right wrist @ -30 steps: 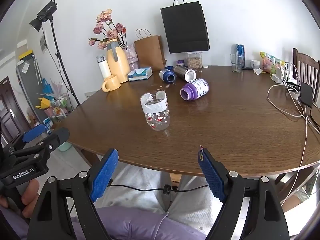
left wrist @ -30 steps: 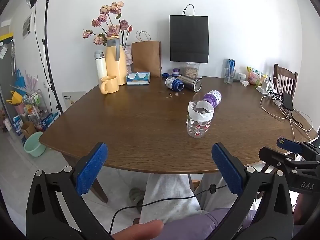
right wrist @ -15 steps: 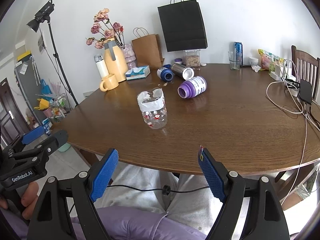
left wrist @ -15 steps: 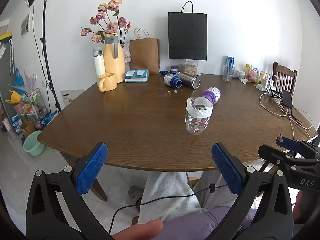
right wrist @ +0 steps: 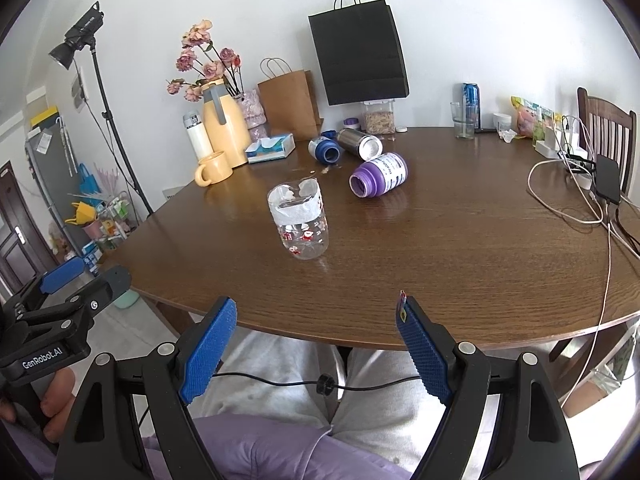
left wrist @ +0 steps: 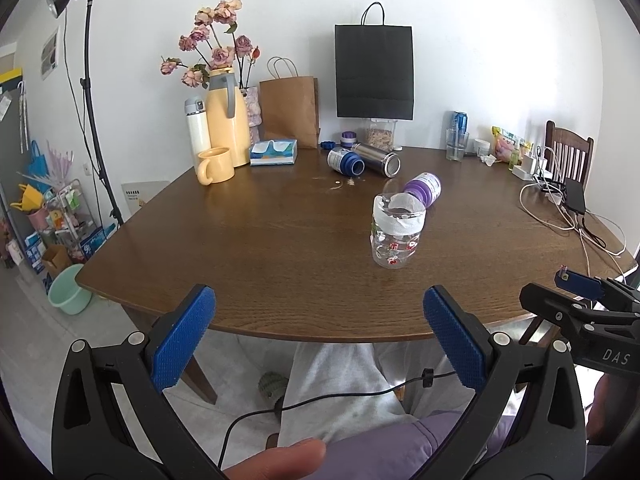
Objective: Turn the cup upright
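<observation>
A clear plastic cup (left wrist: 396, 232) with a white band round its rim and small red prints stands upright on the brown table (left wrist: 256, 240); it also shows in the right wrist view (right wrist: 299, 224). My left gripper (left wrist: 320, 336) is open and empty, held off the table's near edge. My right gripper (right wrist: 316, 344) is open and empty too, off the near edge, with the cup ahead and slightly left. Each gripper shows at the side of the other's view.
A purple bottle (right wrist: 379, 175) lies on its side behind the cup. A blue bottle (right wrist: 325, 149) and a steel flask (right wrist: 360, 143) lie further back. A yellow mug (left wrist: 215, 165), jug, tissue box and bags stand at the back. Cables (right wrist: 576, 204) trail at the right.
Both grippers have drawn back a little from the table and stayed open. The cup stands in the same place.
</observation>
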`<state>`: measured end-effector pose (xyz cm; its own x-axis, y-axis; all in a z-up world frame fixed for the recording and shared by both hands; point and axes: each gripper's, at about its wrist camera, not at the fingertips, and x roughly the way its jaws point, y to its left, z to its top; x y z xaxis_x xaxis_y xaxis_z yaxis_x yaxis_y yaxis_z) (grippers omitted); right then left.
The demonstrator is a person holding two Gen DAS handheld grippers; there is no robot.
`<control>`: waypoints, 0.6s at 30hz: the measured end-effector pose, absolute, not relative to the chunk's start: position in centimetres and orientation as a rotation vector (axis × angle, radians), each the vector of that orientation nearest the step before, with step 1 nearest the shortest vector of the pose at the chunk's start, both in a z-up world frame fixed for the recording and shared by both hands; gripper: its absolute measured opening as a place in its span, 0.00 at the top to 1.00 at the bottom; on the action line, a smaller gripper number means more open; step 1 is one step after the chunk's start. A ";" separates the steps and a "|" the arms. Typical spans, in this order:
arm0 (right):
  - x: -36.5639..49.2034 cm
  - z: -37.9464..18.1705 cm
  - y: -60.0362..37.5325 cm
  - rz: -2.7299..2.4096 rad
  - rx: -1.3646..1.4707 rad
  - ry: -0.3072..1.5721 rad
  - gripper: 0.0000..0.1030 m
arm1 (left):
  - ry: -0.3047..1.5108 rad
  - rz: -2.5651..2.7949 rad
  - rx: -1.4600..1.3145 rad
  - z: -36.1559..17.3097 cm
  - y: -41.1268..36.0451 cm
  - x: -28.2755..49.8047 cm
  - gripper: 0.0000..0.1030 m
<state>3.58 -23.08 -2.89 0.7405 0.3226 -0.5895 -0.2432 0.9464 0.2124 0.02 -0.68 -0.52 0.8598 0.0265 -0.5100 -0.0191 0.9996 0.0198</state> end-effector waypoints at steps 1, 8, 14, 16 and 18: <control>3.6 -2.9 -23.1 0.312 0.124 0.670 0.16 | 0.537 0.025 0.011 -0.5 -0.7 0.0 0.00; 3.6 -2.8 -23.1 0.306 0.123 0.671 0.16 | 0.543 0.019 0.009 -0.4 -0.7 0.1 0.00; 3.7 -2.7 -23.0 0.305 0.122 0.674 0.16 | 0.543 0.019 0.009 -0.3 -0.7 0.1 0.00; 3.7 -2.7 -23.0 0.305 0.122 0.673 0.16 | 0.540 0.019 0.010 -0.3 -0.7 0.1 0.00; 3.8 -2.7 -23.0 0.305 0.121 0.672 0.16 | 0.539 0.020 0.009 -0.4 -0.6 0.2 0.00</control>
